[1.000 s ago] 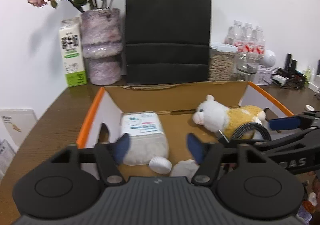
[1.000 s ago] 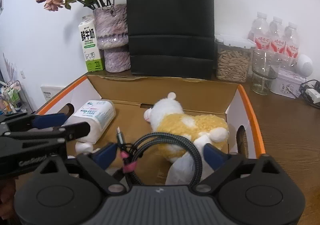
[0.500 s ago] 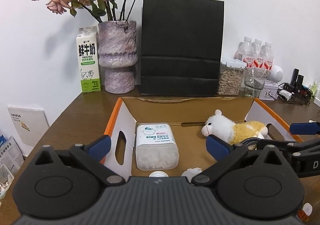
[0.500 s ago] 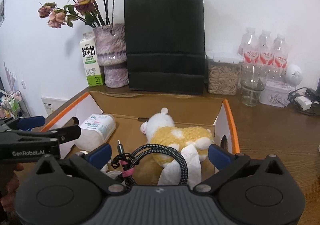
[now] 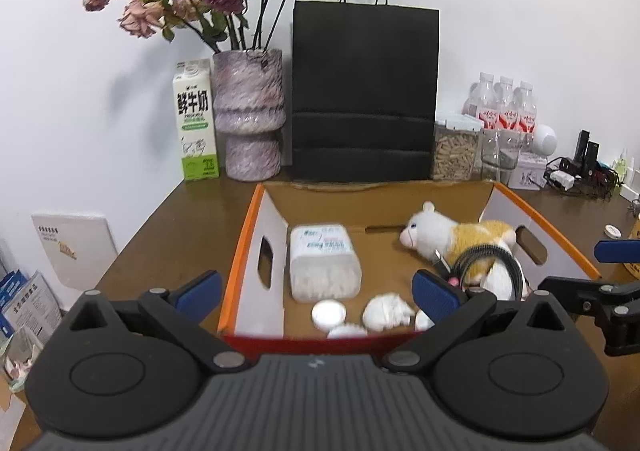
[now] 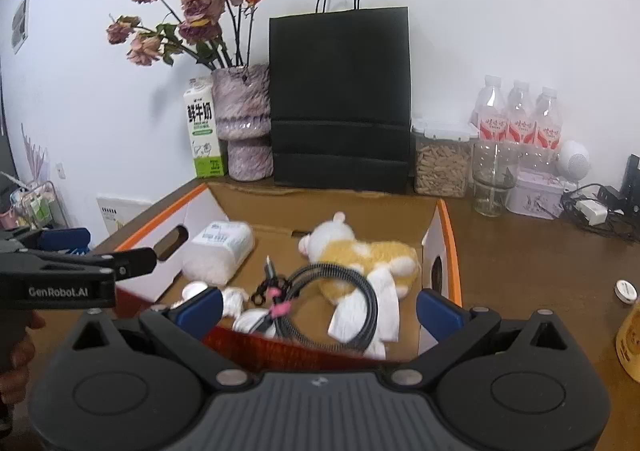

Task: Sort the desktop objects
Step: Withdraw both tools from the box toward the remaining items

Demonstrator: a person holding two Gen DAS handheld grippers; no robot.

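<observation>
Hovering left hand-held gripper [image 5: 316, 289], fingers spread, plush toy [image 5: 452, 237] boxed

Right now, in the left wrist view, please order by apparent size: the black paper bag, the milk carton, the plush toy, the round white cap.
1. black paper bag
2. plush toy and milk carton: similar, distances differ, unranked
3. round white cap

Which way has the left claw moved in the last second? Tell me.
Yes. The left claw backed up and out of the cardboard box; the box's near edge now lies ahead of its fingertips.
</observation>
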